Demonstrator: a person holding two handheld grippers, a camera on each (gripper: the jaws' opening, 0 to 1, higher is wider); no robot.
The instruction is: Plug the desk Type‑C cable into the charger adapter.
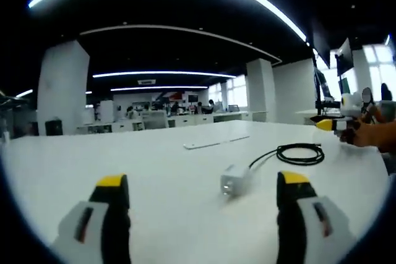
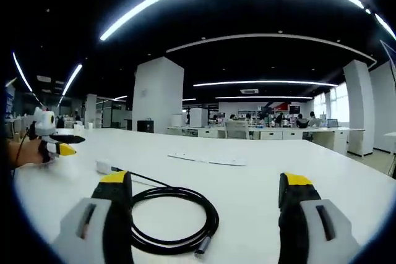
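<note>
1. The black cable (image 2: 176,221) lies coiled on the white table (image 2: 260,196), its plug end (image 2: 203,250) near the right gripper (image 2: 204,199); it looks light and limp, so grasp just behind the plug.
2. The white charger adapter (image 1: 235,180) sits between the left gripper's (image 1: 204,196) jaws; small, likely slippery, hold its sides.
3. Both grippers stand wide apart, holding nothing; I see no containers.

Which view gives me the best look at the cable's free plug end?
The right gripper view: the cable coils just ahead of the open jaws, with its plug lying in the foreground. The left gripper view shows the coil smaller and farther off, running to the adapter; the plug is too small to make out.
</note>
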